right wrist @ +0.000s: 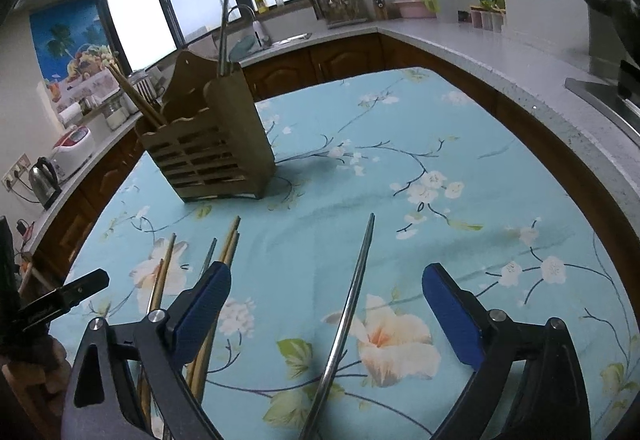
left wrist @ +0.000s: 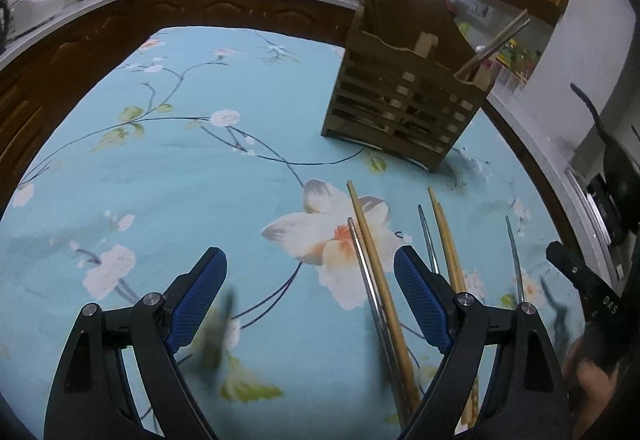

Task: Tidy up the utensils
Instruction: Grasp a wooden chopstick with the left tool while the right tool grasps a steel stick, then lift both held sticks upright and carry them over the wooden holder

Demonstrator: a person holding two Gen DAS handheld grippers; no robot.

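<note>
**Tools spread wide over loose chopsticks**

Both tools hang low over the bench, which wears a blue floral cloth. Left tool has its blue pads far apart and grips nothing; a wooden chopstick and a metal chopstick lie side by side between its fingers, long axes running away from the camera toward the wooden holder. More wooden chopsticks and metal ones lie just right of it, roughly parallel.

Right tool is likewise wide and empty. One metal chopstick lies on the cloth between its fingers, its tip pointing up and away toward the far bench edge.

That slatted wooden holder stands upright, well beyond the loose sticks, with wooden chopsticks leaning in one compartment and metal ones standing in another.
</note>
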